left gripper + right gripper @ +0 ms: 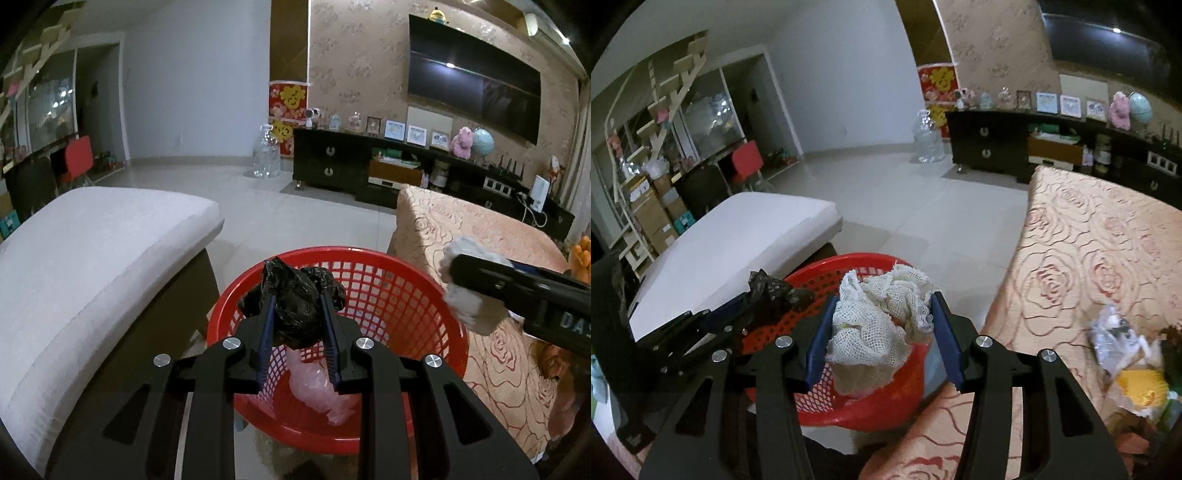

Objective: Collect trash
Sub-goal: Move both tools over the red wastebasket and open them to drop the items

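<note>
While the left gripper (297,308) pinched a crinkled black plastic bag (295,299) over the round red lattice basket (406,295), the right gripper (882,325) clamped a crumpled white mesh wad (879,325) above the basket's rim, beside a rose-patterned cloth (1089,240). Pale pink film (321,398) lay inside the basket.

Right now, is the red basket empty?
No. In the left wrist view a crumpled pink plastic bag already lies at the bottom of the red basket.
</note>
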The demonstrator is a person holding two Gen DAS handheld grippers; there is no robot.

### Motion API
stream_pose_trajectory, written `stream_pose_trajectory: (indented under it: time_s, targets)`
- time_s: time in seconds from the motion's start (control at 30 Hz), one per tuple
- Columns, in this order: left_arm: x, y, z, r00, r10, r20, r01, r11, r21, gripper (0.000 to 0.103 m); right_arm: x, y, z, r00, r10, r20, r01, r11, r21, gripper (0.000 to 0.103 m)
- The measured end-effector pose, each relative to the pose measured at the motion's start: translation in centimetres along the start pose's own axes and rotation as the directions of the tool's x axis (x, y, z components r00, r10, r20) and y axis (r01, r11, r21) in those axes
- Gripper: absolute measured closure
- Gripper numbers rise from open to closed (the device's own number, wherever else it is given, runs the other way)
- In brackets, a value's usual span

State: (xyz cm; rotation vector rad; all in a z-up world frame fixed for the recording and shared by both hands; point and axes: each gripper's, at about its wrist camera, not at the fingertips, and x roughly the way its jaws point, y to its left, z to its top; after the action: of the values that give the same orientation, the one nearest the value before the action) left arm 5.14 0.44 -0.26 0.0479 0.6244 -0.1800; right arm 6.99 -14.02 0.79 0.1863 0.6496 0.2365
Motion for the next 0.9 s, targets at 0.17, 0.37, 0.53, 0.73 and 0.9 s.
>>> stream_pose_trajectory:
  time_s: [0.17, 0.37, 0.53, 0.73, 0.9]
  targets:
    - [0.6, 0.0, 0.0, 1.0, -0.006, -0.022, 0.006, 1.0, 0.003, 0.08, 1.9, 0.1, 0.5, 0.998, 0.033, -0.047, -0.031, 0.999, 0.028, 0.052]
    - [0.8, 0.0, 0.0, 1.0, -0.01, -0.029, 0.01, 1.0, -0.01, 0.06, 2.3, -0.5, 0.5, 0.997, 0.06, -0.054, -0.056, 0.996, 0.073, 0.04]
    - [0.7, 0.4, -0.1, 1.0, -0.011, -0.023, 0.01, 0.999, -0.032, 0.052, 1.4, -0.9, 0.3, 0.998, 0.056, -0.04, -0.053, 0.995, 0.087, 0.037]
    - [-0.2, 0.8, 0.0, 1.0, 0.0, 0.022, 0.001, 0.998, -0.058, 0.032, -0.5, -1.3, -0.1, 1.0, 0.009, -0.001, -0.009, 0.998, 0.063, 0.037]
    - [-0.6, 0.9, 0.0, 0.999, 0.007, 0.04, -0.004, 0.998, -0.066, 0.028, -2.0, -1.9, -1.0, 0.999, -0.037, 0.023, 0.036, 0.998, 0.052, 0.036]
